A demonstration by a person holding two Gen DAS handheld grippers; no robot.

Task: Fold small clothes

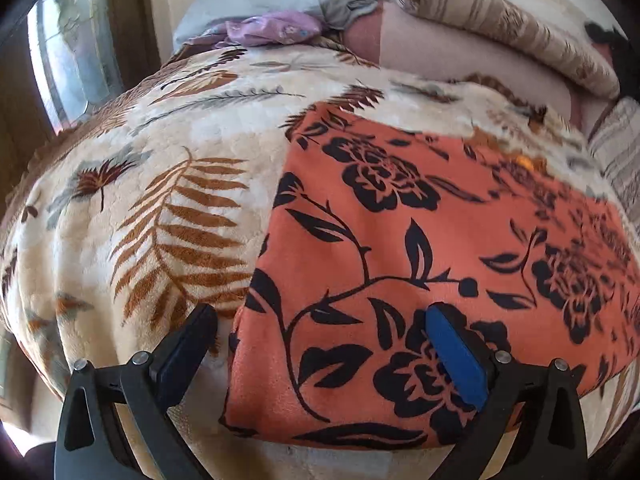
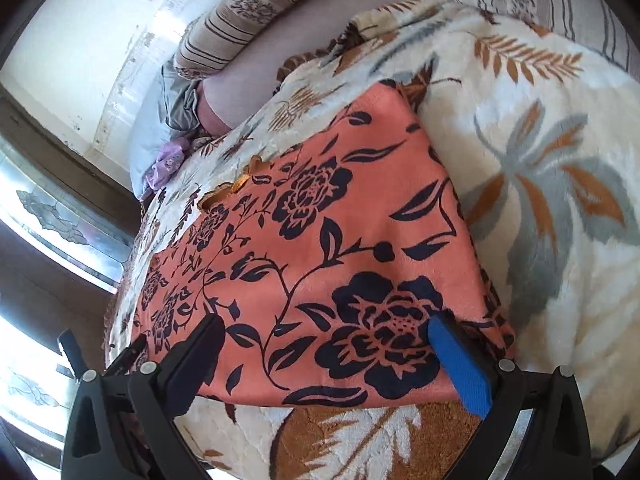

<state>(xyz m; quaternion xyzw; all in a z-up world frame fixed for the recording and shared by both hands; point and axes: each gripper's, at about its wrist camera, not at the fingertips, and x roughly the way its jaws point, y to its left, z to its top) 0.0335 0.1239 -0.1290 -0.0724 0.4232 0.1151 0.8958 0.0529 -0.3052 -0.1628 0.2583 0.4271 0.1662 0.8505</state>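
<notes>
Left wrist view: orange floral garment [image 1: 400,240] spread flat on leaf-print fleece blanket [image 1: 140,200], laid out for folding. Left gripper [image 1: 320,328] spread wide, empty, poised above garment's near-left corner, likely to grasp it.

Right wrist view: same garment [image 2: 340,220] flat on the blanket [image 2: 540,160]. Right gripper [image 2: 328,336] likewise spread, empty, hovering over near hem, right corner beside its blue pad [image 2: 460,364].

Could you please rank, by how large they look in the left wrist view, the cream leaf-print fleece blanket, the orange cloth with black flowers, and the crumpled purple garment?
1. Cream leaf-print fleece blanket, widest spread.
2. Orange cloth with black flowers, though nearness to the camera enlarges it.
3. Crumpled purple garment, smallest, but lying farthest away, so its true size is unsure.
</notes>
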